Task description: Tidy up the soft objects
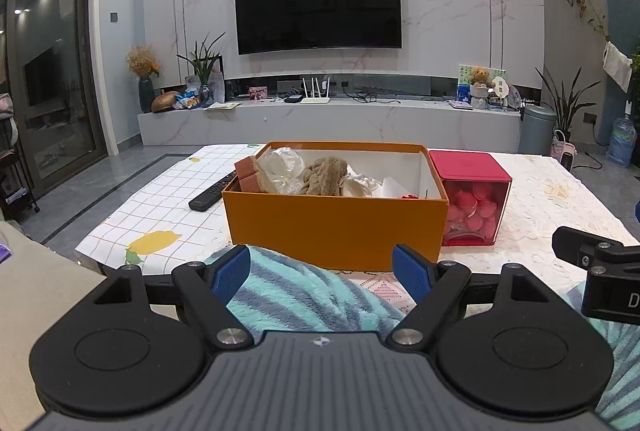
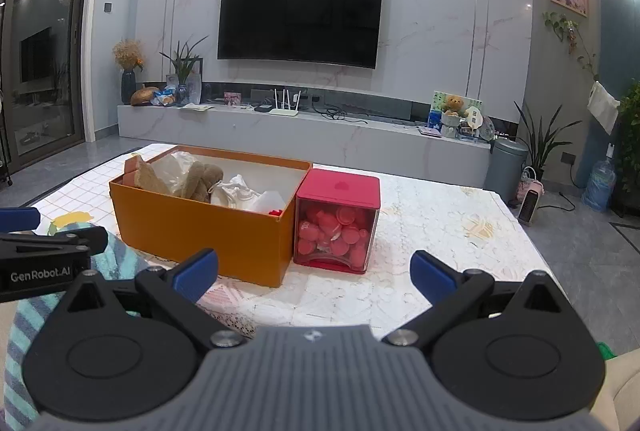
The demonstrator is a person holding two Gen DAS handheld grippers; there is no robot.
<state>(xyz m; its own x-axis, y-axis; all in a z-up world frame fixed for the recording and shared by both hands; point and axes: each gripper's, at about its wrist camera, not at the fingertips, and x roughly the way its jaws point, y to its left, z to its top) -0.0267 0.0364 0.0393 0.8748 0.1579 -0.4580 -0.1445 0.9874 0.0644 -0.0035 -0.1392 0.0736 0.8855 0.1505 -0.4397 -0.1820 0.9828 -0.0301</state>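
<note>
Table [image 1: 540, 191]; striped fleece [image 1: 296, 295] between spread left jaws.

I see the open orange box [image 1: 336, 231] holding a brown plush [image 1: 324, 175] and, I think, white cloth [image 1: 362, 185]; a striped fleece [image 1: 296, 295] lies before it.

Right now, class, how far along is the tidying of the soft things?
Done: a plush toy and white cloth lie in the orange box. In hand: nothing; both the left tool and the right tool are open. Left: the striped blanket beneath the left tool.
</note>
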